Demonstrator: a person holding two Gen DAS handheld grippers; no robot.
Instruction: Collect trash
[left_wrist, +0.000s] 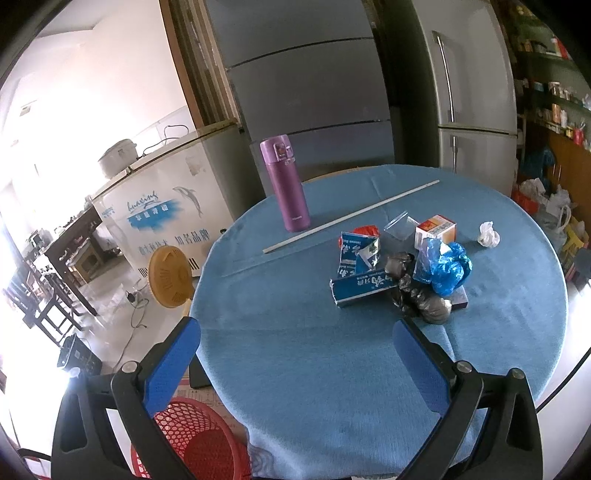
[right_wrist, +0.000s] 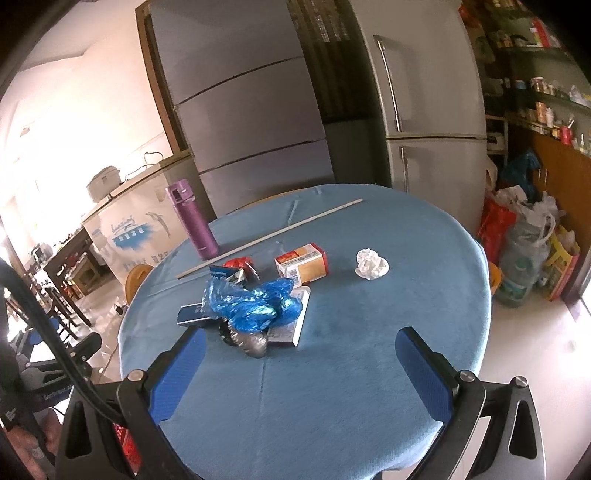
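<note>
We see a round table (left_wrist: 295, 369) covered in a blue cloth, viewed from two cameras that look forward along our two hand-held grippers. As far as we can judge, the collecting has not begun: all the trash lies on the cloth, and the red mesh basket (left_wrist: 192, 435) on the floor beside the table's near-left edge looks empty in the part we can see. Most of the trash sits in one loose heap past the middle of the table: a crumpled blue plastic bag (left_wrist: 448, 267) draped over a dark grey bag (left_wrist: 421, 299), a flattened blue carton (left_wrist: 364, 290), a torn blue and white packet (left_wrist: 354, 251) with a scrap of red wrapper behind it, a small clear zip bag (left_wrist: 400, 227), and an orange and white box (left_wrist: 436, 229). A white wad of tissue (left_wrist: 488, 233) lies apart, to the right of the heap. A purple flask (left_wrist: 284, 182) stands upright at the far left, and a long thin white stick (left_wrist: 351, 216) lies beside it. The left gripper (left_wrist: 297, 349) hovers above the near part of the table, its jaws spread wide and holding nothing. The right gripper (right_wrist: 301, 360) hovers likewise, wide open and empty, its left finger close to the heap.
</note>
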